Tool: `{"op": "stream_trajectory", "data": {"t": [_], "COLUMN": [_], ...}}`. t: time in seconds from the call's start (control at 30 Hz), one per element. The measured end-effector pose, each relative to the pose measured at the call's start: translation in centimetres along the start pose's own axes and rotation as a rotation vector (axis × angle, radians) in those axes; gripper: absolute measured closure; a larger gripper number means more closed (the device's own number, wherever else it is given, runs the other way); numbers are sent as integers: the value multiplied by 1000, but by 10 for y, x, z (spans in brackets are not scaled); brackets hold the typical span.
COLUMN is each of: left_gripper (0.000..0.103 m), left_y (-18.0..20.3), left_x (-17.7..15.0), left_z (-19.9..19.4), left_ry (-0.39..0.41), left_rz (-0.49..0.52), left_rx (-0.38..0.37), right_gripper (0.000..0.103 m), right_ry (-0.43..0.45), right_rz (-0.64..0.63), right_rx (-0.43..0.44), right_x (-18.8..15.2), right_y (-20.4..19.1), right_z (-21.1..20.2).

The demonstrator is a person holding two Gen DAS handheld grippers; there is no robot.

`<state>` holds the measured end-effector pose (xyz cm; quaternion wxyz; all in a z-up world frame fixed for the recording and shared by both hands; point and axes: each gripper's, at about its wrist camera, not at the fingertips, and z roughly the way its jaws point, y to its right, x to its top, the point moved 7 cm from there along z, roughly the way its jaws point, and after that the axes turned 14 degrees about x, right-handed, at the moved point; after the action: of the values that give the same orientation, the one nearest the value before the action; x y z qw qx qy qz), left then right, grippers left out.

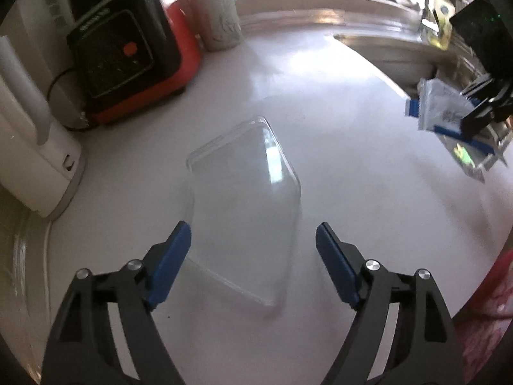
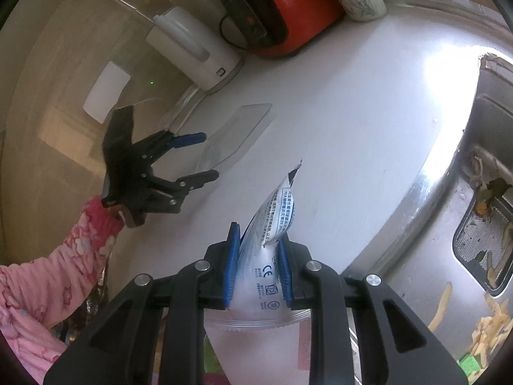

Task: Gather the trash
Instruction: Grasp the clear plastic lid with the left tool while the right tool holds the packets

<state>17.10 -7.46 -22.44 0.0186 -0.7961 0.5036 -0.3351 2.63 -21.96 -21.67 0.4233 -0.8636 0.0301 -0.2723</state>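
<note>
The clear lid lay flat on the counter between the open left tongs, at their 12 o'clock, looking light, thin, slippery and best pinched by an edge, while the right tongs gripped a limp wrapper.

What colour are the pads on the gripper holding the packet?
Blue pads, clamping the white packet; clearest in the right wrist view.

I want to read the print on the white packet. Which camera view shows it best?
The right wrist view: the packet fills the middle, pinched in the right gripper, with its blue print facing the camera. The left wrist view shows it only small and blurred at the right edge.
</note>
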Motion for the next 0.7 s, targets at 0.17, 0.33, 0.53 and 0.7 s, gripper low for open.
{"op": "stream_trajectory", "data": {"t": [0.17, 0.33, 0.53, 0.7], "left_gripper": [9, 8, 6, 16], "left_y": [-2, 0, -9, -14], "left_x": [20, 40, 53, 50], "left_z": [22, 38, 59, 67], "left_ry": [-62, -131, -280, -388], "left_rz": [30, 18, -81, -220], "left_rx": [15, 17, 10, -43], "right_gripper": [79, 79, 78, 78], "right_ry": [7, 16, 41, 52], "right_rz": [4, 13, 20, 28], "right_rx": [8, 17, 36, 50], "right_x": [1, 6, 5, 4], "right_y": [3, 11, 15, 17], "right_z": [-1, -4, -9, -10]}}
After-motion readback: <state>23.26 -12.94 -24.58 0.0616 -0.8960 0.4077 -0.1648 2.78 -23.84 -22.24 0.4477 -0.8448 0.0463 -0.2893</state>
